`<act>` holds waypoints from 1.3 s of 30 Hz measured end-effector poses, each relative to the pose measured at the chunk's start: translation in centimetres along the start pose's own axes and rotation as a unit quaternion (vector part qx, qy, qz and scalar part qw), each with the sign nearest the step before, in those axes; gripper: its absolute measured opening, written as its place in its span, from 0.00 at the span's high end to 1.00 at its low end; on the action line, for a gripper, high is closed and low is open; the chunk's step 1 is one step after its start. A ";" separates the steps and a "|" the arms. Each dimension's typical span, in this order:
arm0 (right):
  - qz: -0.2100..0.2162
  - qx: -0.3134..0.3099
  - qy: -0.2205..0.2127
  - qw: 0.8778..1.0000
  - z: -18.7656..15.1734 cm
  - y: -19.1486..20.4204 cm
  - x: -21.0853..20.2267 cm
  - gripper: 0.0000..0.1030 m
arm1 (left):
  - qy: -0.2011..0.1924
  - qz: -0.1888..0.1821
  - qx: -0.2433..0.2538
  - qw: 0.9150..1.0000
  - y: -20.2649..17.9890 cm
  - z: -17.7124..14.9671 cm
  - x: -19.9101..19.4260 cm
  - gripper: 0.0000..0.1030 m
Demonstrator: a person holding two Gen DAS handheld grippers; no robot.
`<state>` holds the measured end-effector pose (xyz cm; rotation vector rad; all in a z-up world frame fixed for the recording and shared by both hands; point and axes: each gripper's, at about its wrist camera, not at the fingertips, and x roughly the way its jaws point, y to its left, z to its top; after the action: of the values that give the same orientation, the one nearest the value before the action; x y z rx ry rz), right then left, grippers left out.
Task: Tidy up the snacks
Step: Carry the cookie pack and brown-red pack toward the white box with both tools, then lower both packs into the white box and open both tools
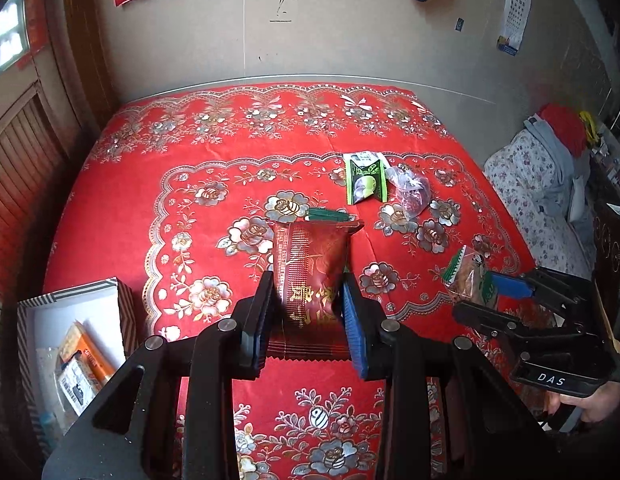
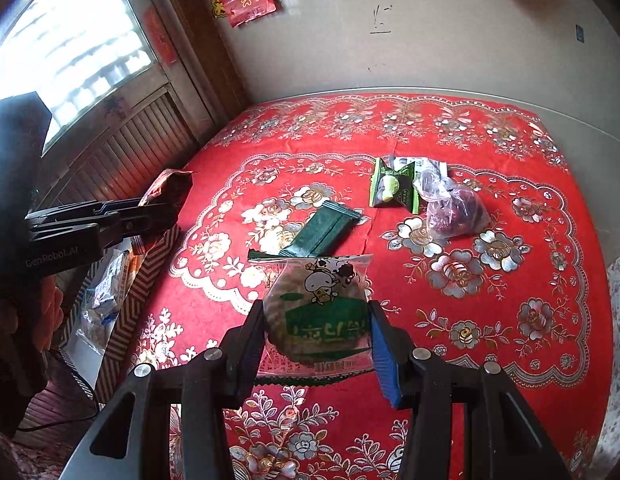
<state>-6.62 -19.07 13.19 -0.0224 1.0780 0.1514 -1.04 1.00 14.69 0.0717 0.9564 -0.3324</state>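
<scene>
1. My left tongs (image 1: pixel 306 300) are clamping a dark red snack packet (image 1: pixel 310 264) with gold print, lifted clear above the desk (image 1: pixel 110 184); its crimped top edge is pointing away from me.
2. My right tongs (image 2: pixel 316 320) are gripping a clear cookie bag (image 2: pixel 322 304) with a green band and a cartoon cow, also held off the cloth.
3. Lying loose mid-desk: a dark green bar wrapper (image 2: pixel 324 230), a green pouch (image 2: pixel 394 190) and a clear bag of reddish sweets (image 2: pixel 454 210), the last two touching.
4. A striped-edge white box (image 1: pixel 70 320) is sitting at the desk's left edge, already holding several packets.
5. Open cloth is showing between the box and the loose snacks; the far edge is running close along the wall.
6. Readable writing: "DAS" on the right tongs' body, "GenRobot.AI" on the left's. Packet print is too blurred to read.
</scene>
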 end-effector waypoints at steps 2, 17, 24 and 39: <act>0.001 -0.009 0.000 1.000 0.2 0.9 0.0 0.54 | -0.001 0.002 -0.006 1.000 0.7 -0.4 -0.5 0.69; 0.008 -0.040 -0.006 0.999 0.4 5.4 -0.5 0.54 | -0.020 0.020 -0.031 0.999 4.3 -2.7 -3.7 0.69; 0.013 -0.064 -0.005 0.998 0.9 8.1 -0.5 0.54 | -0.034 0.026 -0.042 0.998 5.9 -3.4 -5.2 0.69; 0.033 -0.111 -0.004 0.993 1.6 13.7 0.4 0.54 | -0.050 0.053 -0.077 0.994 10.6 -6.0 -8.2 0.69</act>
<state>-6.85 -5.36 14.42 -0.1859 1.0501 0.3291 -6.82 14.29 16.99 -0.0345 0.8733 -0.1618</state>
